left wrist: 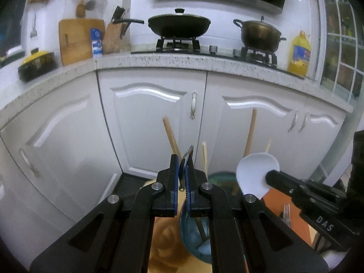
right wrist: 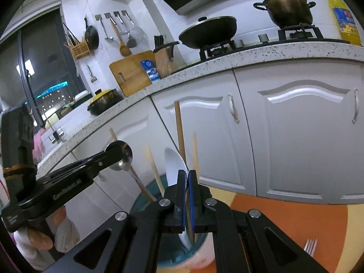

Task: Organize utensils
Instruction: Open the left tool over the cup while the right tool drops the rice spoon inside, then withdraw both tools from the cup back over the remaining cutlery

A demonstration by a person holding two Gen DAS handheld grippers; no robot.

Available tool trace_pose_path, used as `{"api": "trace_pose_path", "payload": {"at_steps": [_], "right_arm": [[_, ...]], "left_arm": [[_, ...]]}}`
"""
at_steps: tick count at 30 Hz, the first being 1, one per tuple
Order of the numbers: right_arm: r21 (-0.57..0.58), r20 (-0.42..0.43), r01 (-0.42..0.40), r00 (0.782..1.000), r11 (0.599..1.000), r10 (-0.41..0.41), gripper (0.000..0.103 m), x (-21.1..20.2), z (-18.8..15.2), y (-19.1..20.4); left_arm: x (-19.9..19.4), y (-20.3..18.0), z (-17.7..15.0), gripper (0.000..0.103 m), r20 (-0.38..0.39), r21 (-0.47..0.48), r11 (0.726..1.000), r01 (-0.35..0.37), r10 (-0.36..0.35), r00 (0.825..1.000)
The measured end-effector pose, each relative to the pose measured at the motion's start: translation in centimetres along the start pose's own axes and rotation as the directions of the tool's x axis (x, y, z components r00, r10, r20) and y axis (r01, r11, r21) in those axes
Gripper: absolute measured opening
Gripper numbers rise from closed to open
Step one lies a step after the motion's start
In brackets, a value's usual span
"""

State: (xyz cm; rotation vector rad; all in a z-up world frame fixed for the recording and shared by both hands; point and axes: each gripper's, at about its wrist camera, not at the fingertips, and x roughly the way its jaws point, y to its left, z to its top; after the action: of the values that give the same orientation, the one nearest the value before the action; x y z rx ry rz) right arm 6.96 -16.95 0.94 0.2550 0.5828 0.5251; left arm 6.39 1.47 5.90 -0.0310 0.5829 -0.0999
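The left gripper (left wrist: 182, 170) is clamped on a steel spoon (right wrist: 121, 155) by its bowl, handle down in the teal cup (right wrist: 195, 248). Just right, the right gripper (right wrist: 187, 182) pinches a white spoon (left wrist: 254, 173) over the same cup, among wooden chopsticks (right wrist: 179, 132). A fork (right wrist: 310, 246) lies on the orange tabletop (right wrist: 295, 216)

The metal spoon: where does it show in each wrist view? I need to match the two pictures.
Left wrist view: the metal spoon stands edge-on, bottom centre, pinched between the left gripper's blue pads.
Right wrist view: the same spoon is at middle left, bowl facing the camera, held by the left gripper above the teal cup.
Shared landmark: the black wok on the stove.
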Motion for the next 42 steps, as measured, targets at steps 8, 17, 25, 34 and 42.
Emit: {"api": "trace_pose_path", "payload": {"at_steps": [8, 17, 25, 34, 42], "right_arm": [[0.028, -0.169, 0.028, 0.985, 0.999, -0.023, 0.005, 0.7, -1.8, -0.8], [0.034, -0.143, 0.039, 0.989, 0.999, -0.033, 0.025, -2.2, -1.8, -0.2], [0.008, -0.145, 0.078, 0.987, 0.997, -0.076, 0.025, -4.2, -2.2, 1.1], [-0.014, -0.138, 0.134, 0.981, 0.991, -0.135, 0.03, -6.6, -2.6, 1.6], [-0.025, -0.127, 0.176, 0.976, 0.984, -0.178, 0.034, -8.9, -2.8, 1.6]], "left_arm": [[-0.8, 0.7, -1.1, 0.017, -0.061, -0.086, 0.996, 0.032, -0.037, 0.997], [-2.9, 0.7, -1.7, 0.04, -0.057, -0.128, 0.99, 0.059, -0.066, 0.996], [-4.5, -0.3, -2.1, 0.041, -0.063, -0.125, 0.99, 0.062, -0.071, 0.996], [-5.8, -1.8, -2.3, 0.045, -0.062, -0.107, 0.992, 0.066, -0.073, 0.995], [-7.0, -3.2, -2.5, 0.049, -0.058, -0.096, 0.992, 0.08, -0.086, 0.995]]}}
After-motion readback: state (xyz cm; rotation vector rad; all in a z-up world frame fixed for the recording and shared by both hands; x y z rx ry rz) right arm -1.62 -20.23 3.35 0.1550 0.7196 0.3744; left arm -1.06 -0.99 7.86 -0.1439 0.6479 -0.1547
